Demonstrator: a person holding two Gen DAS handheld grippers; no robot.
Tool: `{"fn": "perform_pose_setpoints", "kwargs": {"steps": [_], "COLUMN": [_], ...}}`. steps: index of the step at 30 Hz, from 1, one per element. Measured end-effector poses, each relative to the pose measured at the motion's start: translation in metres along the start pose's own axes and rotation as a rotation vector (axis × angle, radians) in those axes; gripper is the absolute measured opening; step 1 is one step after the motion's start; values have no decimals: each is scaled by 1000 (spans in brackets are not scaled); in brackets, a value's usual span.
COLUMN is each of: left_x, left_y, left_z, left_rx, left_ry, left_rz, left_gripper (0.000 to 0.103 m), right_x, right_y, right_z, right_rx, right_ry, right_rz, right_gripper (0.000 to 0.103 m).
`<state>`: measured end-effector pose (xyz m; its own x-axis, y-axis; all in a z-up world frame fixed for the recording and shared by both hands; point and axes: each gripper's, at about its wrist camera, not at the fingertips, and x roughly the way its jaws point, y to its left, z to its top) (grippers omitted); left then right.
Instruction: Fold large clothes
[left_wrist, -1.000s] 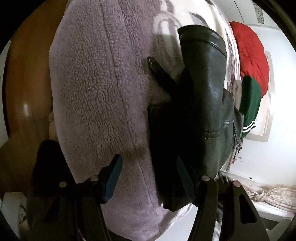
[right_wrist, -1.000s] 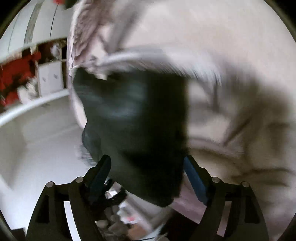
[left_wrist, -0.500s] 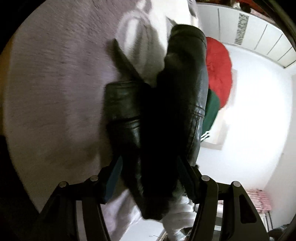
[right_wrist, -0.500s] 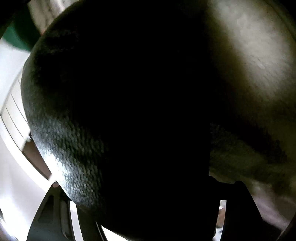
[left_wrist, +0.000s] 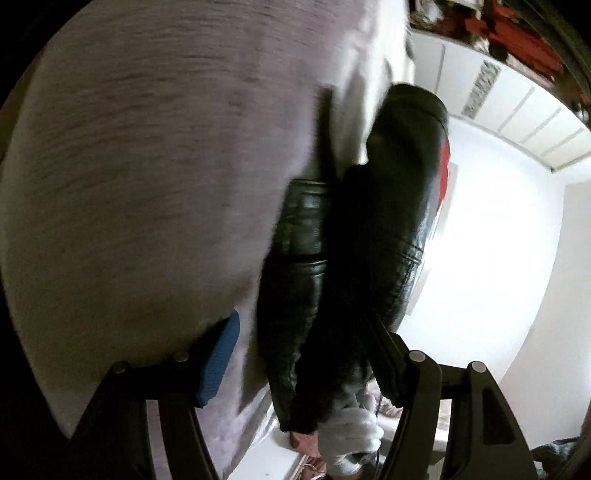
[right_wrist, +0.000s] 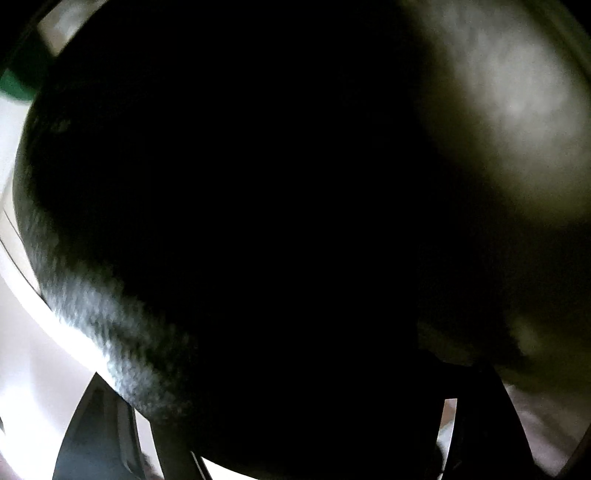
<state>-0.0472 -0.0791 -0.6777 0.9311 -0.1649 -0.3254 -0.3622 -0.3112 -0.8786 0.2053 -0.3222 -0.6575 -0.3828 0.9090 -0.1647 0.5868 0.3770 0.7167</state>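
A black leather jacket (left_wrist: 354, 258) lies on a pale lilac fleece blanket (left_wrist: 147, 184). In the left wrist view my left gripper (left_wrist: 306, 350) stands wide open around the jacket's near end; the blue left pad (left_wrist: 218, 358) shows, the right finger sits against the leather. In the right wrist view the jacket (right_wrist: 240, 240) fills almost the whole frame, dark and very close. It covers the right gripper's fingertips, so I cannot tell whether they are open or shut. Only the finger bases show at the bottom.
A white wall (left_wrist: 491, 240) and white cabinet doors (left_wrist: 517, 114) lie beyond the bed on the right. Red fabric (left_wrist: 513, 29) shows at the top right. A white cloth bundle (left_wrist: 351, 432) lies below the jacket's end.
Both cameras have closed in on the jacket. The left view has swung so the jacket lies between its fingers. The right view went from seeing the blanket to being blacked out by leather.
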Motion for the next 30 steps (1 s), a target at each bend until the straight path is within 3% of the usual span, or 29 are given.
{"fn": "perform_pose_setpoints", "kwargs": {"steps": [2,5,11,17,20,23,24,27,30], "left_x": [3,15,35,25,28,41,43,46,51], "left_y": [3,-6,-23,-30,-33,-40,-42,-47,-52], "left_z": [-4,-3,-1,14,21,32,34,35,30], "left_rx": [-30,-11,18,4,22,23,24,33,37], "left_ry": [-14,-4,36,48,65,67,66,64,64], "left_rz": [-20,2,32,48,63,66,66,64,55], "left_gripper": [64,64,64,64,64,64,64,64,64], "right_x": [-1,-1,4,5,20,61,72,88,93], "right_y": [18,24,-3,2,17,35,41,66,76], "right_z": [-13,-40,-48,-55,-54,-30,-25,-16,-20], "right_rx": [-131,-250,-179,-232,-315,-363,-357,-294,-168], "right_ry": [-26,-59,-47,-18,35,97,97,21,-5], "right_rz": [-142,-247,-114,-13,-74,-178,-169,-53,75], "right_gripper": [87,90,94,96,96,99,100,94,69]}}
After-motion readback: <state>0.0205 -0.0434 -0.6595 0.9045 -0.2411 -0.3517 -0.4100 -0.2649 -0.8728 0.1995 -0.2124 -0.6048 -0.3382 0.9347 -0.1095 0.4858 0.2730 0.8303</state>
